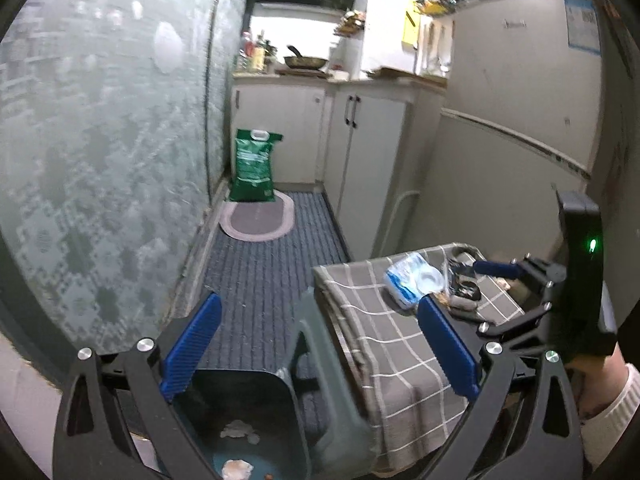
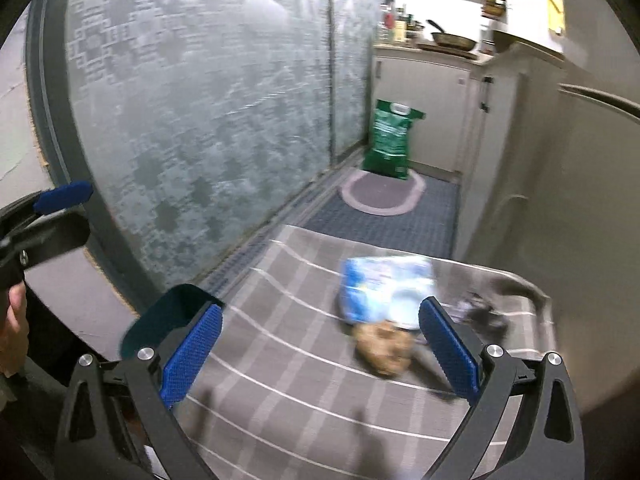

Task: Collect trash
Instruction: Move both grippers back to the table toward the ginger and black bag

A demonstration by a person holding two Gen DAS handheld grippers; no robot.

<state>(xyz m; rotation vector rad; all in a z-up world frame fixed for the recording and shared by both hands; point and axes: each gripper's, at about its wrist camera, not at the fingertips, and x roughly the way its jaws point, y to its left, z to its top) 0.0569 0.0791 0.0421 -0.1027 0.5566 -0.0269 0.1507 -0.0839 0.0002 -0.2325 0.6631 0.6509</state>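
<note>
Running down the left of both views is a frosted glass partition point(image 1: 104, 152), patterned with pale blocks, and opposite it stand a pale fridge point(image 1: 516, 92) and white cabinets point(image 1: 360, 140) with a pan point(image 1: 304, 62) on the counter at the far end. A blue-grey ribbed floor mat point(image 1: 264, 272) covers the aisle, with an oval rug point(image 1: 258, 218) and an upright green bag point(image 1: 254, 166) at its far end. Nearer the cameras sits a low table under a grey checked cloth point(image 2: 280, 344), just beside the fridge. Beside that table, on the partition side, stands a dark open bin point(image 1: 256, 412) with crumpled pale scraps point(image 1: 238, 430) lying in its bottom. On the cloth lie the trash items: a blue-and-white plastic wrapper point(image 2: 384, 284), a crumpled brownish wad point(image 2: 384, 350) touching its near edge, and a small dark heap of scraps point(image 1: 464, 294) toward the fridge side. The left gripper point(image 1: 320, 344) hangs over the bin and the table's edge with its blue pads spread as wide as they go, nothing between them. The right gripper point(image 2: 320, 348) hangs over the cloth, equally wide, gripping nothing; its right pad point(image 2: 448, 348) is near the wrapper and wad, but motion blur hides whether it touches them. A hand point(image 1: 600, 380) in a pale sleeve holds the right tool.
</note>
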